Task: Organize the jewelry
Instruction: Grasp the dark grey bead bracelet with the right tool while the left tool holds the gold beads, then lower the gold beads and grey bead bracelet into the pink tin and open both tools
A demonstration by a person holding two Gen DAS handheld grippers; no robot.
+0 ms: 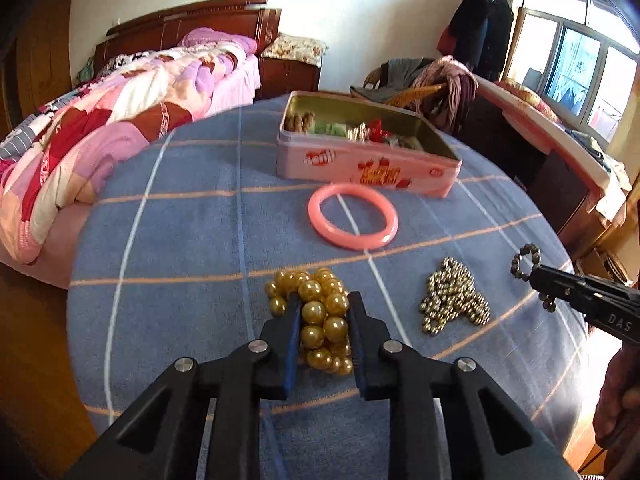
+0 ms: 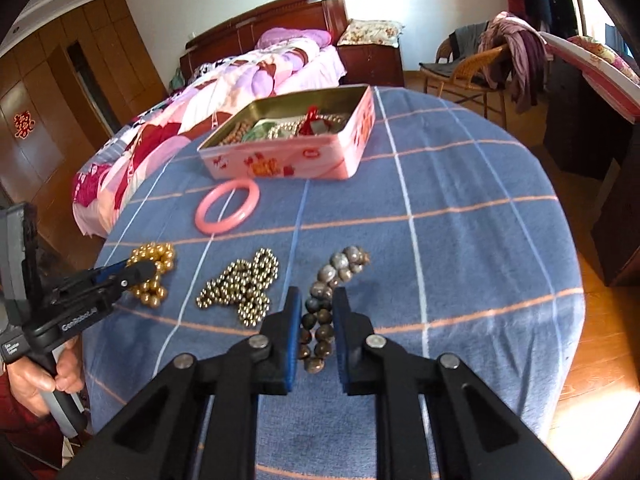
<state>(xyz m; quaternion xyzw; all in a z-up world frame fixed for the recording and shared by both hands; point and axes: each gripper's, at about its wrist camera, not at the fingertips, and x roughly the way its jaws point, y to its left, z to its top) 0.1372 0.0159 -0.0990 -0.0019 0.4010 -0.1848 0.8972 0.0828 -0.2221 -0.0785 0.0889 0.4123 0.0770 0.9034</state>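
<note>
My left gripper (image 1: 324, 300) is shut on a bunch of large gold beads (image 1: 313, 312) that rests on the blue checked tablecloth (image 1: 192, 240). From the right wrist view the same left gripper (image 2: 146, 270) grips the gold beads (image 2: 158, 254) at the left. A grey-brown stone bead bracelet (image 2: 340, 266) is pinched between the blue pads of my right gripper (image 2: 318, 296), which is shut on it. In the left wrist view the right gripper (image 1: 538, 280) holds that bracelet (image 1: 515, 266) with its loop sticking up.
A heap of small metallic beads (image 1: 452, 300) (image 2: 244, 284) lies between the grippers. A pink bangle (image 1: 352, 242) (image 2: 204, 216) lies in front of an open pink tin (image 1: 360, 168) (image 2: 280, 164) holding other jewelry. A bed stands to the left, with a chair and desk behind and to the right.
</note>
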